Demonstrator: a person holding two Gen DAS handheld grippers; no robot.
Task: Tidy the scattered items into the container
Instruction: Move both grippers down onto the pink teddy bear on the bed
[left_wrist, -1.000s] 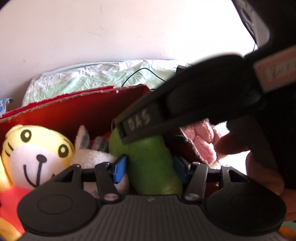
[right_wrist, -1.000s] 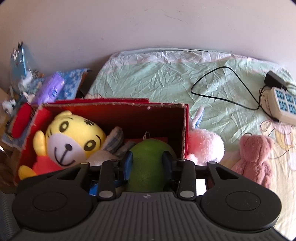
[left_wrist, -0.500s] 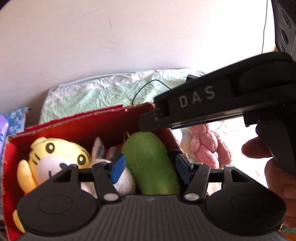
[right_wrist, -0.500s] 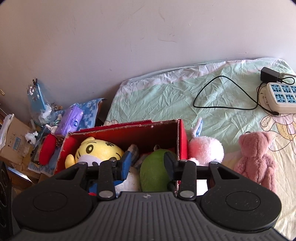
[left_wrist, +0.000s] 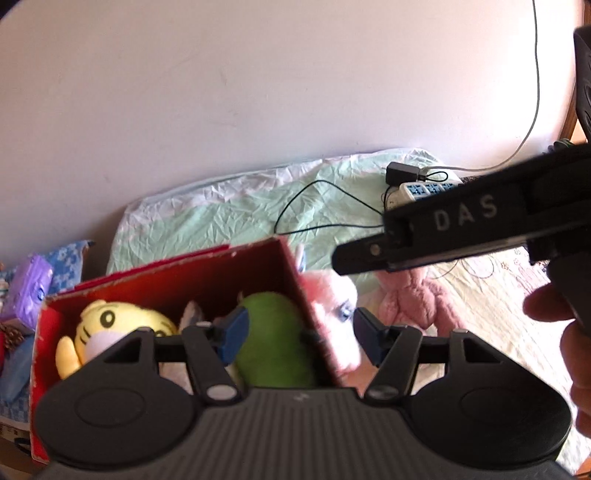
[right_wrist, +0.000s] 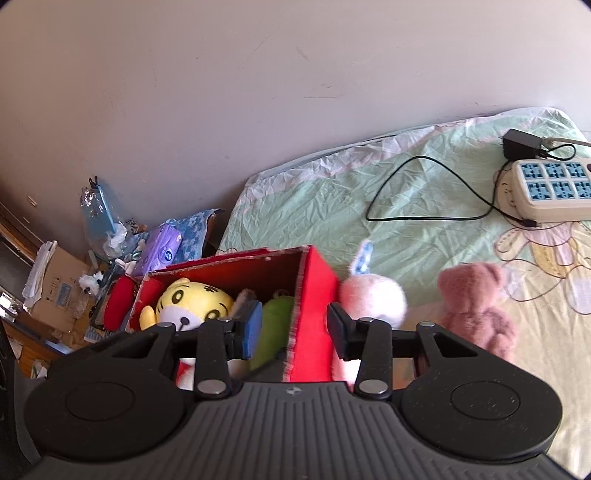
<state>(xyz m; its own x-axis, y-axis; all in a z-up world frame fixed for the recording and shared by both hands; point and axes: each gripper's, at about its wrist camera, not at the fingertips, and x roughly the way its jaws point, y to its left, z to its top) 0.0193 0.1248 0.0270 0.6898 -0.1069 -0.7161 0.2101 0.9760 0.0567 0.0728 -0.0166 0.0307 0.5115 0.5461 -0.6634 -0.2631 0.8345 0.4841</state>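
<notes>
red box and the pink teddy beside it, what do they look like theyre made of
Red box: probably cardboard with a matt red finish; its top edges show a pale, frayed core. Pink teddy: soft plush fabric, judging by its fuzzy, napped surface and rounded stuffed limbs; the filling cannot be seen.

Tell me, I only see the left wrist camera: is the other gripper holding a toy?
Observer: No. The right gripper is open with nothing pinched; only the red box wall shows past the gap.
Operator: That gripper hides the pink teddy's head. Is it there?
Observer: Yes. The pink teddy bear shows whole, head and all, on the bedsheet outside the box, right of the pink plush bunny.
Operator: What's way over left of the box?
Observer: A brown cardboard box among loose clutter, beside the bed.
</notes>
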